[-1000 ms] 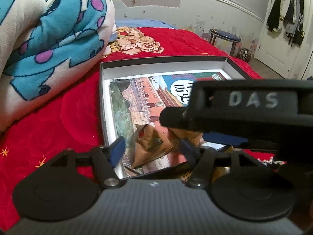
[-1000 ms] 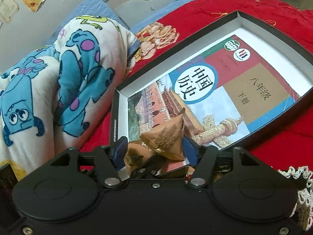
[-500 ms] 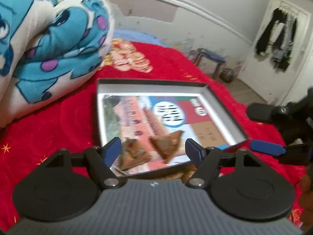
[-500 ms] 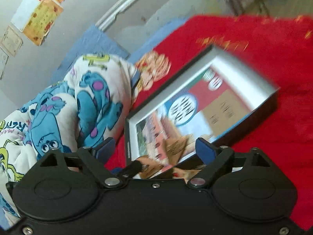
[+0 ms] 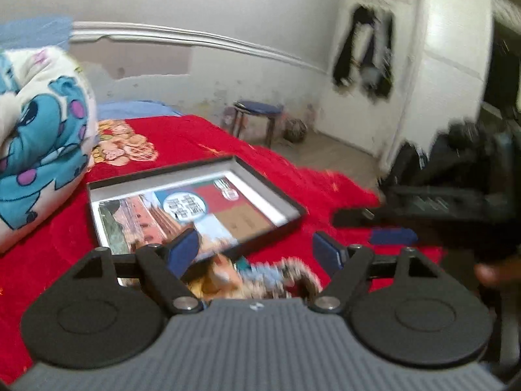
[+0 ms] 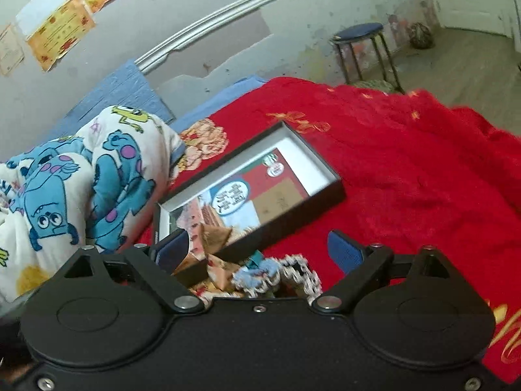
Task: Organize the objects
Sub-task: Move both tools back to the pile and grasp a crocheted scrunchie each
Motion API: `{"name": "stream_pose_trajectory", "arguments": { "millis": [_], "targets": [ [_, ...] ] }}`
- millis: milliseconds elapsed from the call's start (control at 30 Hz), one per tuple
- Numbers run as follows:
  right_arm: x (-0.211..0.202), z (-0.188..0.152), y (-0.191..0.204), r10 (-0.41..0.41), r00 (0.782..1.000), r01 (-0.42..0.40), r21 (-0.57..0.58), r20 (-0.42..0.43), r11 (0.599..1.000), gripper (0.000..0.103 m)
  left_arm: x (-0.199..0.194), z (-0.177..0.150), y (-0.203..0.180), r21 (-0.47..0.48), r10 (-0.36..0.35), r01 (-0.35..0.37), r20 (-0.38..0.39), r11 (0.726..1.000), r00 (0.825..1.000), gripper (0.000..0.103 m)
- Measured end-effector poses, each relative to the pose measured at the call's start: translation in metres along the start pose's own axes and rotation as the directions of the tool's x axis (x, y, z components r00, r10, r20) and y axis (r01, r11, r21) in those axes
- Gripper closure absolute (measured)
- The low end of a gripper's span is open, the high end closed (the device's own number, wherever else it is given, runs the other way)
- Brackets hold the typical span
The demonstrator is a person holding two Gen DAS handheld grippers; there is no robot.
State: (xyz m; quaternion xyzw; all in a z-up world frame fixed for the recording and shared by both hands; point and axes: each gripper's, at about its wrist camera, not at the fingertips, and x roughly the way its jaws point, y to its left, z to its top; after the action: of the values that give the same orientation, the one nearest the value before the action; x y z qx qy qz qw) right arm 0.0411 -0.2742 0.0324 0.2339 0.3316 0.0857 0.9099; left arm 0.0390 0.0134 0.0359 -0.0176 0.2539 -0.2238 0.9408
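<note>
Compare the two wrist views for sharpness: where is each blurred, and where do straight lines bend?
Left wrist view: motion-smeared throughout, worst on the hanging clothes and the right gripper; wall moulding bows. Right wrist view: sharper, the textbook title is soft; moulding curves strongly.

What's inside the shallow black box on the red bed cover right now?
The shallow black box holds a colourful textbook lying flat, with a brown pyramid-shaped paper packet on its near end. That near corner is hidden behind the right gripper, so more may lie there.
</note>
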Motion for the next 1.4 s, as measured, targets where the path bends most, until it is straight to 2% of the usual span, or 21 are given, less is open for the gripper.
{"name": "stream_pose_trajectory", "arguments": {
  "millis": [133,200,233,300,333,400,500,633,667,700,733,767,833,1133,1200,1300,1400],
  "targets": [
    [0.013,-0.013,-0.016,-0.015,0.999,0.018,0.049,-0.052,0.999,0.015,-0.005,-0.026,-0.013,0.049,0.017,-0.017,-0.007,0.999,1.0,0.021],
    [0.021,-0.017,-0.027,-0.007,0.997,0.016,0.116,-0.077,0.993,0.018,0.003,-0.03,-0.011,-0.009,0.025,-0.025,-0.011,1.0,1.0,0.025],
    [0.026,-0.02,-0.032,-0.004,0.996,0.016,0.139,-0.086,0.99,0.019,0.007,-0.031,-0.007,-0.058,0.012,-0.013,-0.02,0.998,1.0,0.032],
    [0.034,-0.025,-0.042,-0.033,0.994,0.051,0.163,-0.108,0.985,0.025,0.02,-0.037,0.002,-0.163,-0.056,0.048,-0.044,0.986,0.997,0.035],
    [0.038,-0.026,-0.045,-0.057,0.991,0.077,0.174,-0.122,0.982,0.029,0.026,-0.04,0.004,-0.181,-0.068,0.058,-0.052,0.982,0.996,0.035],
    [0.042,-0.028,-0.049,-0.053,0.99,0.08,0.207,-0.131,0.975,0.032,0.036,-0.047,0.002,-0.157,-0.039,0.026,-0.081,0.987,0.996,0.035],
    [0.045,-0.028,-0.052,0.009,0.991,0.024,0.25,-0.133,0.968,0.034,0.05,-0.056,-0.002,-0.116,0.04,-0.054,-0.123,0.992,0.992,0.035],
    [0.055,-0.032,-0.046,0.015,0.986,0.021,0.215,-0.166,0.976,0.04,0.061,-0.062,0.0,-0.087,0.157,-0.17,-0.146,0.982,0.977,0.035],
    [0.058,-0.033,-0.043,0.011,0.984,0.027,0.209,-0.178,0.978,0.041,0.062,-0.063,0.0,-0.082,0.164,-0.178,-0.149,0.981,0.975,0.035],
    [0.062,-0.035,-0.042,0.003,0.98,0.037,0.202,-0.197,0.979,0.043,0.063,-0.063,0.001,-0.081,0.164,-0.178,-0.156,0.981,0.974,0.04],
    [0.064,-0.036,-0.04,-0.007,0.977,0.05,0.197,-0.211,0.979,0.047,0.064,-0.064,0.002,-0.082,0.162,-0.176,-0.159,0.981,0.974,0.051],
    [0.066,-0.038,-0.039,-0.021,0.974,0.065,0.188,-0.225,0.98,0.055,0.063,-0.065,0.002,-0.082,0.161,-0.176,-0.159,0.981,0.974,0.056],
    [0.069,-0.041,-0.038,-0.039,0.969,0.082,0.169,-0.245,0.982,0.06,0.064,-0.066,0.004,-0.082,0.161,-0.176,-0.172,0.981,0.972,0.066],
    [0.071,-0.046,-0.034,-0.043,0.963,0.091,0.169,-0.266,0.981,0.061,0.063,-0.066,0.003,-0.102,0.164,-0.184,-0.181,0.978,0.97,0.081],
    [0.073,-0.047,-0.041,-0.048,0.961,0.109,0.212,-0.273,0.971,0.062,0.062,-0.066,0.003,-0.099,0.169,-0.188,-0.181,0.977,0.969,0.082],
    [0.074,-0.048,-0.051,-0.015,0.963,0.095,0.286,-0.269,0.953,0.062,0.062,-0.065,0.002,-0.092,0.182,-0.2,-0.177,0.975,0.967,0.085],
    [0.075,-0.049,-0.055,-0.016,0.964,0.099,0.302,-0.267,0.948,0.069,0.061,-0.064,0.003,-0.101,0.178,-0.196,-0.171,0.975,0.969,0.086]
  ]
}}
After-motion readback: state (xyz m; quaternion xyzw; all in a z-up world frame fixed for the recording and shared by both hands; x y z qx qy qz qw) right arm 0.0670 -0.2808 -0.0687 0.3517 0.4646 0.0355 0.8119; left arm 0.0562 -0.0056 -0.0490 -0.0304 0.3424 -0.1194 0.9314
